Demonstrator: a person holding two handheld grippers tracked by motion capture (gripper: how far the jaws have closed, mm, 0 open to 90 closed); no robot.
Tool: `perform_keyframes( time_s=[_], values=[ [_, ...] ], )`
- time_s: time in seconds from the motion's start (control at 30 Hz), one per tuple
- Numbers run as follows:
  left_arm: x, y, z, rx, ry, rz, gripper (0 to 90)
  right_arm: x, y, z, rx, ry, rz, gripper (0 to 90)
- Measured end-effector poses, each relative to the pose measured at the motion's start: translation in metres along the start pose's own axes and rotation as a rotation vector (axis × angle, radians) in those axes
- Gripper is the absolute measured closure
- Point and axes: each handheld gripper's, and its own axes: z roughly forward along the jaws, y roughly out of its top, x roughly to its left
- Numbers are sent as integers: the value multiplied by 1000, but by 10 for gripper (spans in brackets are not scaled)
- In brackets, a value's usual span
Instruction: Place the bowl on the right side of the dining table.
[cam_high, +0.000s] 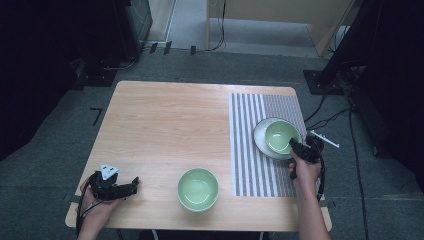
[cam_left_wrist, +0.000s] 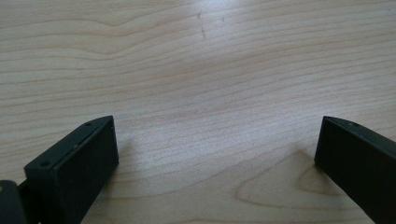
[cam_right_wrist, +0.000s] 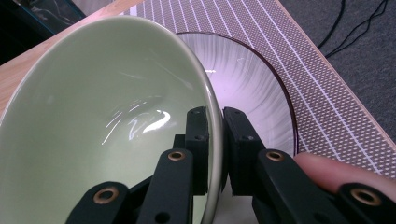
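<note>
A pale green bowl (cam_high: 282, 136) sits in a white plate (cam_high: 259, 140) on the striped placemat (cam_high: 250, 165) at the table's right. My right gripper (cam_high: 294, 145) reaches it from the near side. In the right gripper view the jaws straddle the rim of the bowl (cam_right_wrist: 107, 116), one pad inside and one outside, closed on the thin wall; my right gripper (cam_right_wrist: 215, 119) is shut on it, with the plate (cam_right_wrist: 247, 88) behind. My left gripper (cam_high: 134, 184) rests at the near left corner; in its own view my left gripper (cam_left_wrist: 217, 140) stands wide open over bare wood.
A second green bowl (cam_high: 198, 188) stands near the front edge at the middle of the wooden table (cam_high: 165, 125). Cables and dark stands lie on the floor around the table. A thumb (cam_right_wrist: 336, 170) rests on the right gripper's linkage.
</note>
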Motion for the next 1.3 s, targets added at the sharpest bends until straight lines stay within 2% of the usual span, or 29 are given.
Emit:
perform_keyframes(
  time_s=[0.23,0.53,0.6,0.77,0.8,0.83,0.9,0.97,1.0,1.03,1.3],
  values=[
    [0,0,0,0,0,0,0,0,-1,3,-9,4,11,731],
    [0,0,0,-1,0,-1,0,-1,-2,3,-28,15,6,709],
    [0,0,0,-1,0,-1,0,-2,-2,2,-36,28,8,669],
    [0,0,0,0,0,0,0,-4,0,-1,-71,81,10,522],
    [0,0,0,0,0,0,0,-4,0,-1,-71,81,10,522],
    [0,0,0,0,0,-1,0,-5,-1,-2,-96,93,-12,446],
    [0,0,0,0,0,-1,0,-4,-2,-2,-112,91,-39,348],
    [0,0,0,0,0,0,0,-3,-2,-2,-124,93,-51,315],
    [0,0,0,0,0,0,0,0,-3,-3,-148,98,-82,201],
    [0,0,0,-1,0,-1,0,0,-4,-3,-150,103,-83,167],
    [0,0,0,0,0,0,0,3,-3,-7,-183,122,-114,21]
  ],
)
